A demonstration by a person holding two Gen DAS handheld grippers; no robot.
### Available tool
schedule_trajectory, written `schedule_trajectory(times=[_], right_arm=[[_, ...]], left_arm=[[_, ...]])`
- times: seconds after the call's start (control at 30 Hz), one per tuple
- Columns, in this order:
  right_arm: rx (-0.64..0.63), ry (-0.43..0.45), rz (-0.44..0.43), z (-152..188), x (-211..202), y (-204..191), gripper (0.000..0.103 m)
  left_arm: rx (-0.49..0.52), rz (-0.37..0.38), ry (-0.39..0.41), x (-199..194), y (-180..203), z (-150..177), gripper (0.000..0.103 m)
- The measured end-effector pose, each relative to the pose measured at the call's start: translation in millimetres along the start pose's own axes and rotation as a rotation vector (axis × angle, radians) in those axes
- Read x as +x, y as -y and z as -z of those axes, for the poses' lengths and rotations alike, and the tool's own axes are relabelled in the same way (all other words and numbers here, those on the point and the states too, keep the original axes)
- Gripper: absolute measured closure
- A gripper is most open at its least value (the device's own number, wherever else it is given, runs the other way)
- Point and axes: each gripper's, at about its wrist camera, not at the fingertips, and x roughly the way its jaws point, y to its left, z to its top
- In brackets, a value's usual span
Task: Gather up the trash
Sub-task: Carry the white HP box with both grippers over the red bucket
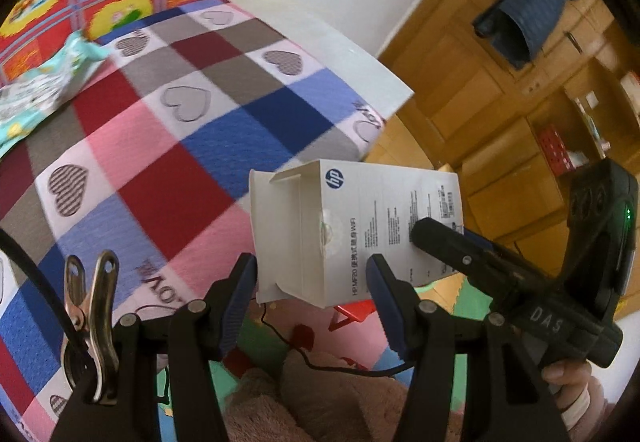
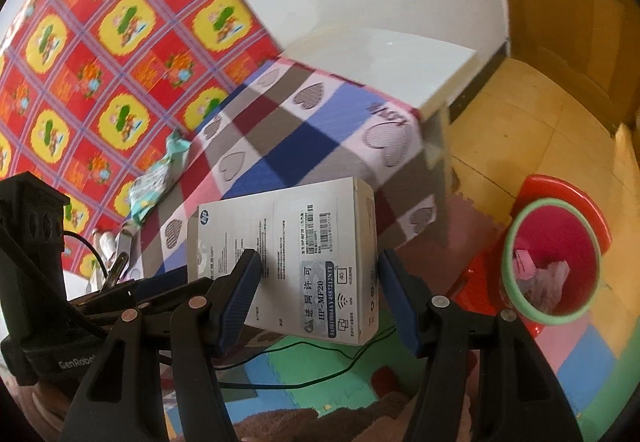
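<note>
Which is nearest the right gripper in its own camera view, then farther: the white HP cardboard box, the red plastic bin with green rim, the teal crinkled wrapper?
1. White HP cardboard box, between its fingers.
2. Red plastic bin with green rim, floor, right.
3. Teal crinkled wrapper, on the bed, left, by the wall.

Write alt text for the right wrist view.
A white HP box sits between the right gripper's blue pads, above a colourful foam floor mat. The left gripper grips its far end; a red bin holding scraps stands right, beside a checked heart blanket.
</note>
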Motion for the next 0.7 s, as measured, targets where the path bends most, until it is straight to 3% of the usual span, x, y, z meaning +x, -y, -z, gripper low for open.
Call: schedule_trajectory(times=[0.7], right_arm=[[0.140,0.045,0.094,-9.8,-42.0,101.5,0.041]], left_arm=[[0.165,0.080,-0.096,55.7,95.0,-17.0,0.043]])
